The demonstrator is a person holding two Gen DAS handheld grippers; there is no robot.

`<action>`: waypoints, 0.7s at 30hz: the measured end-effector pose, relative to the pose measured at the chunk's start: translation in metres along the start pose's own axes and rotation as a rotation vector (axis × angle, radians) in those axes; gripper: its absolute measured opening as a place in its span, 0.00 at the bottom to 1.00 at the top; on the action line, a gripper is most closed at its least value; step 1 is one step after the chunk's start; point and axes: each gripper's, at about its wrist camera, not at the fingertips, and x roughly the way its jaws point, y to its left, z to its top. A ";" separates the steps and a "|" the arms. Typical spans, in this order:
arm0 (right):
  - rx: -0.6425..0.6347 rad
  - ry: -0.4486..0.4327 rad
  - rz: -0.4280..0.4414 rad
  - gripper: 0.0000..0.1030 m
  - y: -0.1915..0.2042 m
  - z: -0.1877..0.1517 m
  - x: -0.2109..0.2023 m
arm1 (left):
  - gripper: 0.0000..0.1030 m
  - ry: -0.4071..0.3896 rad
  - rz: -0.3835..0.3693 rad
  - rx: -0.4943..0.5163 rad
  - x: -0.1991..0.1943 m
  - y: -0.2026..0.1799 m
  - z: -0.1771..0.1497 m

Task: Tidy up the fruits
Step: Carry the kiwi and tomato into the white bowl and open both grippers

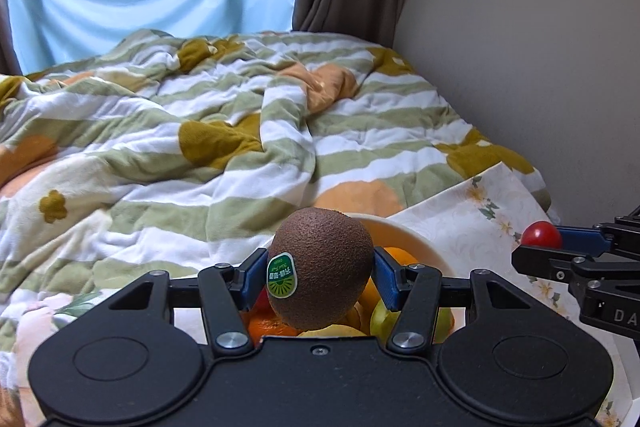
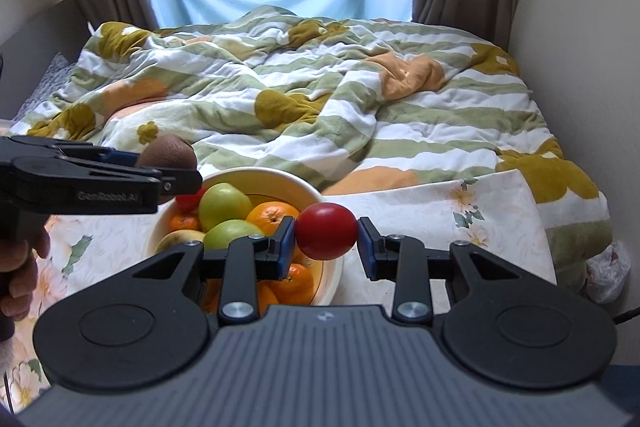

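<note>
The left gripper [image 1: 320, 277] has its fingers [image 1: 252, 277] clamped on a brown kiwi [image 1: 322, 267] that carries a green and white sticker. In the left wrist view the kiwi sits low in the centre of the frame, held in the air above a cream bowl [image 1: 416, 241] of fruit. In the right wrist view the same kiwi shows at the left edge, above the bowl's far left rim.

The right gripper [image 2: 326, 241] has its fingers [image 2: 286, 247] closed on a small red tomato [image 2: 326, 231], just right of the frame's centre, raised over the right rim of the bowl. In the left wrist view this tomato appears at the right edge.

The bowl holds green apples [image 2: 224, 205], oranges [image 2: 272, 215], a yellowish fruit and another red one at the back. It stands on a surface covered by a white flowered cloth [image 2: 440, 211]. Behind it, filling the middle of both frames, lies a bed with a rumpled striped blanket [image 2: 320, 87]. A person's hand [image 2: 18, 269] grips the left gripper's handle at the lower left of the right wrist view.
</note>
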 end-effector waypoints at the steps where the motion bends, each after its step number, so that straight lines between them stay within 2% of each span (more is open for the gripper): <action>1: 0.006 0.003 -0.003 0.47 -0.001 0.000 0.002 | 0.58 0.007 -0.003 0.001 0.003 0.000 -0.001; 12: 0.046 0.021 -0.012 0.47 -0.007 -0.002 0.016 | 0.59 0.046 0.004 0.036 0.017 -0.003 -0.005; 14: 0.044 0.022 -0.011 0.47 -0.008 -0.002 0.016 | 0.60 0.033 0.003 0.037 0.015 -0.002 -0.006; 16: 0.044 0.022 -0.011 0.47 -0.008 -0.002 0.016 | 0.75 0.003 0.007 0.035 0.010 -0.002 -0.004; 17: 0.042 0.023 -0.011 0.47 -0.008 -0.002 0.017 | 0.86 -0.014 0.011 0.032 0.006 -0.001 -0.003; 18: 0.041 0.023 -0.010 0.47 -0.008 -0.002 0.017 | 0.89 -0.029 0.013 0.027 0.003 -0.001 -0.002; 21: 0.034 0.022 -0.006 0.47 -0.004 -0.003 0.018 | 0.89 -0.045 0.024 0.017 -0.005 0.001 0.001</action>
